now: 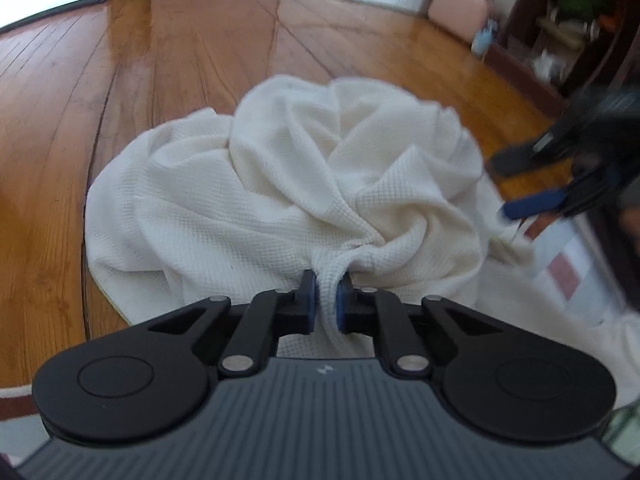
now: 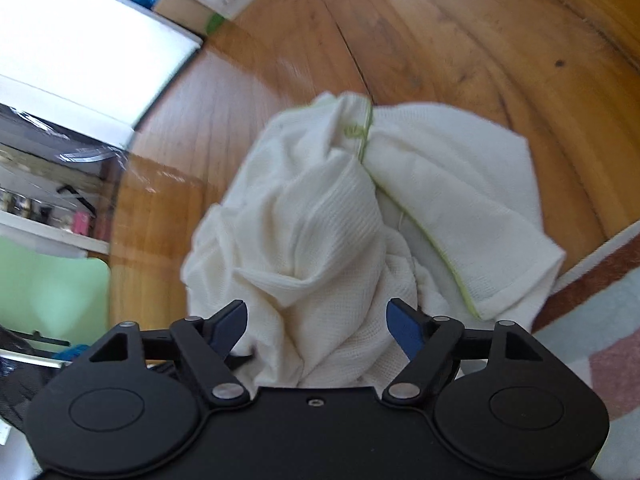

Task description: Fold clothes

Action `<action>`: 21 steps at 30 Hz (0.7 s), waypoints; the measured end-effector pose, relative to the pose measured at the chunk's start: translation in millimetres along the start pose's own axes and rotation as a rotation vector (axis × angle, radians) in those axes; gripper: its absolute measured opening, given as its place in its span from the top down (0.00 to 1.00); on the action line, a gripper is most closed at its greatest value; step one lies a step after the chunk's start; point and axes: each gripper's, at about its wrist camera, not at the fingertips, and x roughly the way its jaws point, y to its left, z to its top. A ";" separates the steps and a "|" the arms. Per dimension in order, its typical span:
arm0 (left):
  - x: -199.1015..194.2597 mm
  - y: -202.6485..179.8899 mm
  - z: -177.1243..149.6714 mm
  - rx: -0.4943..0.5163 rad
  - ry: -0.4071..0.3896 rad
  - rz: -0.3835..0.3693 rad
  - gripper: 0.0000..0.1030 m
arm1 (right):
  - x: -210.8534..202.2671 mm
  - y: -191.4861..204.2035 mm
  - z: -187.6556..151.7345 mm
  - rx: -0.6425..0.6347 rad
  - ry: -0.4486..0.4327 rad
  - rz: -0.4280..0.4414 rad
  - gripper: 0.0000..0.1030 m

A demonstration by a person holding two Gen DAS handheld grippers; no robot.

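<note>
A crumpled white waffle-knit garment point(image 1: 280, 184) lies heaped on the wooden floor point(image 1: 120, 80). My left gripper point(image 1: 327, 300) is shut on a bunched fold of it at the near edge, and the cloth pinches between the blue pads. In the right wrist view the same garment point(image 2: 320, 232) shows a thin green-yellow trim along one edge. My right gripper point(image 2: 317, 328) stands open and wide, its fingers either side of a raised fold without pressing on it. That right gripper point(image 1: 532, 184) also shows blurred at the right edge of the left wrist view, beside the heap.
A patterned rug point(image 2: 600, 320) with a red-brown border lies under the garment's near side. A pink case point(image 1: 460, 8) and a dark shelf unit point(image 1: 568, 32) stand at the far right. A bright window or door point(image 2: 80, 52) and a green mat point(image 2: 48, 288) are at the left.
</note>
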 end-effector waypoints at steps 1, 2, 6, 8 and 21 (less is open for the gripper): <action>-5.3 5.2 0.7 -0.040 -0.018 -0.011 0.92 | 9.5 1.0 2.5 -0.009 0.002 -0.025 0.19; -10.4 9.2 0.9 -0.075 -0.034 -0.025 0.92 | 19.6 2.2 5.9 -0.021 0.008 -0.062 0.19; -26.3 5.3 1.0 0.004 -0.097 0.122 0.92 | 40.5 9.9 20.6 -0.067 -0.038 -0.081 0.63; -32.8 -0.2 3.8 0.102 -0.133 0.303 0.91 | 35.4 24.8 16.5 -0.098 -0.049 -0.028 0.84; -70.5 60.9 13.6 -0.324 -0.074 -0.140 0.89 | -54.8 75.4 -96.6 -0.508 -0.153 0.132 0.89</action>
